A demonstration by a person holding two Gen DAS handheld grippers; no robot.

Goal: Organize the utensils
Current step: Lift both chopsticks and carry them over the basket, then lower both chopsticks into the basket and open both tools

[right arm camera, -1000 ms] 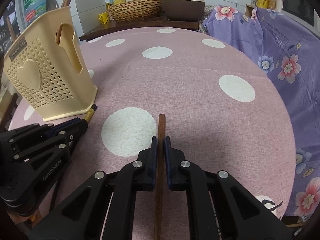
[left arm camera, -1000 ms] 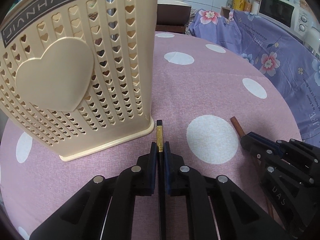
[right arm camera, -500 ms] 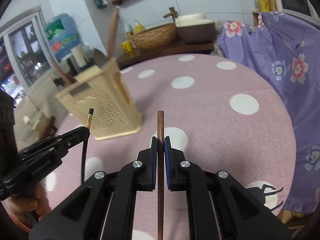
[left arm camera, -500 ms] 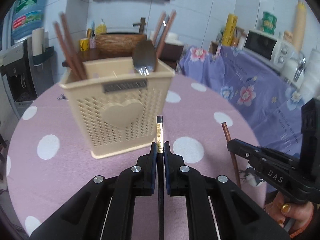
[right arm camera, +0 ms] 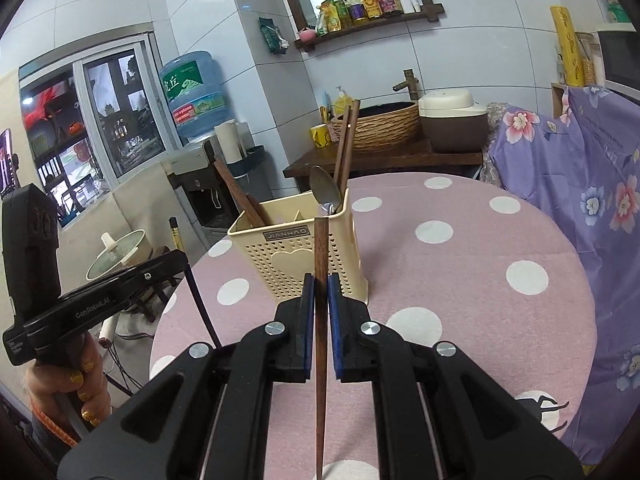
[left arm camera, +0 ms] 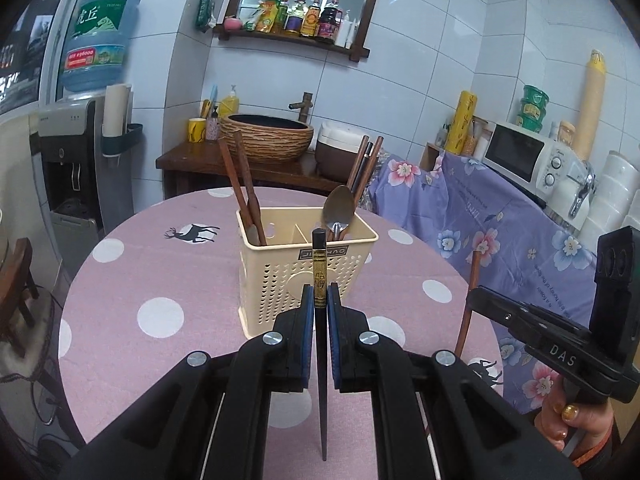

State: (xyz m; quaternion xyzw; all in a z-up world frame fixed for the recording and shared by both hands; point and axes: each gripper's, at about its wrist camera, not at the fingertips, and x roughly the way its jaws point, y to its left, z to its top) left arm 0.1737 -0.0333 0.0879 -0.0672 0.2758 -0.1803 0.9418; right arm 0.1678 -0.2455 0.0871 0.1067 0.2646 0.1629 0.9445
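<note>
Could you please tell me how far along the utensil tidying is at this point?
Well along: the cream utensil holder already has brown chopsticks and a metal spoon standing in it. In hand: the left gripper is shut on a black chopstick, the right gripper on a brown chopstick, both held in front of the holder. Left: dropping these two in.

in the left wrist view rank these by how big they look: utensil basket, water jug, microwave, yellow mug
1. utensil basket, though it stands nearest the camera
2. water jug and microwave look about alike; the fisheye makes ranking them unsure
3. yellow mug, clearly smallest
</note>
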